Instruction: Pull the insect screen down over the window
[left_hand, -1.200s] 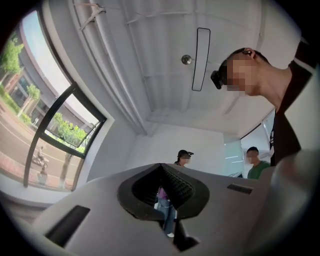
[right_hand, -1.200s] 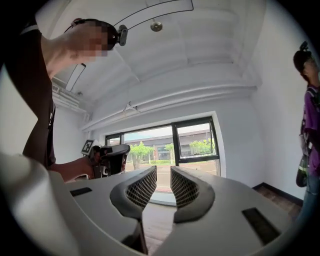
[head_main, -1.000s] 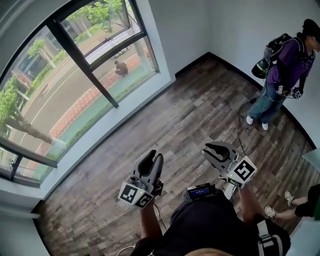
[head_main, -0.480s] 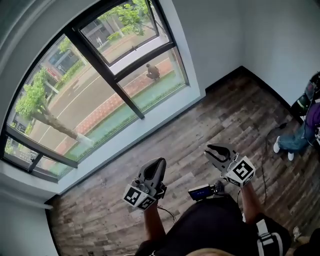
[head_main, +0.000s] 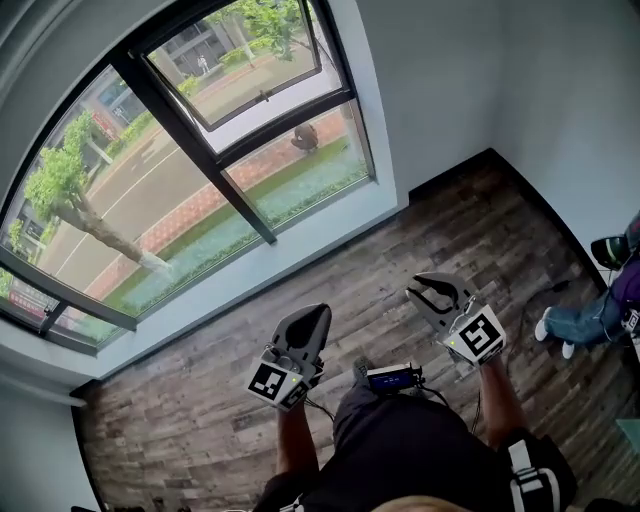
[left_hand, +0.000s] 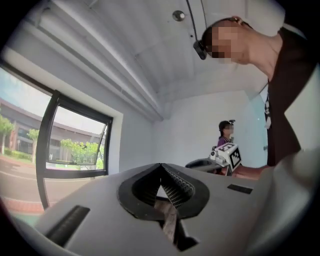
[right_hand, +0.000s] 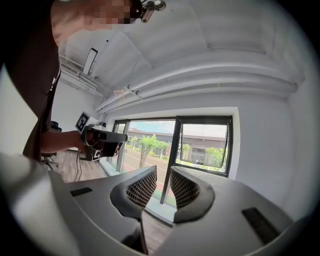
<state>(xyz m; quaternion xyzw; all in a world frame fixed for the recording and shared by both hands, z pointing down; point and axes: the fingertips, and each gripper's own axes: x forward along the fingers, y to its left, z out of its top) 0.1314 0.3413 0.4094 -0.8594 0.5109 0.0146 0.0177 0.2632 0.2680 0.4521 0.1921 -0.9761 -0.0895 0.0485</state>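
The window (head_main: 190, 140) has dark frames and fills the upper left of the head view; it also shows in the right gripper view (right_hand: 200, 145) and the left gripper view (left_hand: 75, 145). I see no insect screen over its glass. My left gripper (head_main: 312, 312) points toward the window wall with its jaws shut and nothing between them (left_hand: 161, 167). To its right, my right gripper (head_main: 428, 290) is open and empty, with the window seen through the gap (right_hand: 163, 175). Both are well short of the window, over the wooden floor.
Another person (head_main: 600, 310) stands at the right edge near the dark skirting, also seen far off (left_hand: 225, 132). A small device (head_main: 392, 378) hangs at my waist. White walls meet in the corner right of the window. The wooden floor (head_main: 200, 420) spreads below.
The left gripper's jaws have closed from partly open to shut. Both grippers have moved nearer the window wall. The window now fills more of the view and the other person has slid to the right edge.
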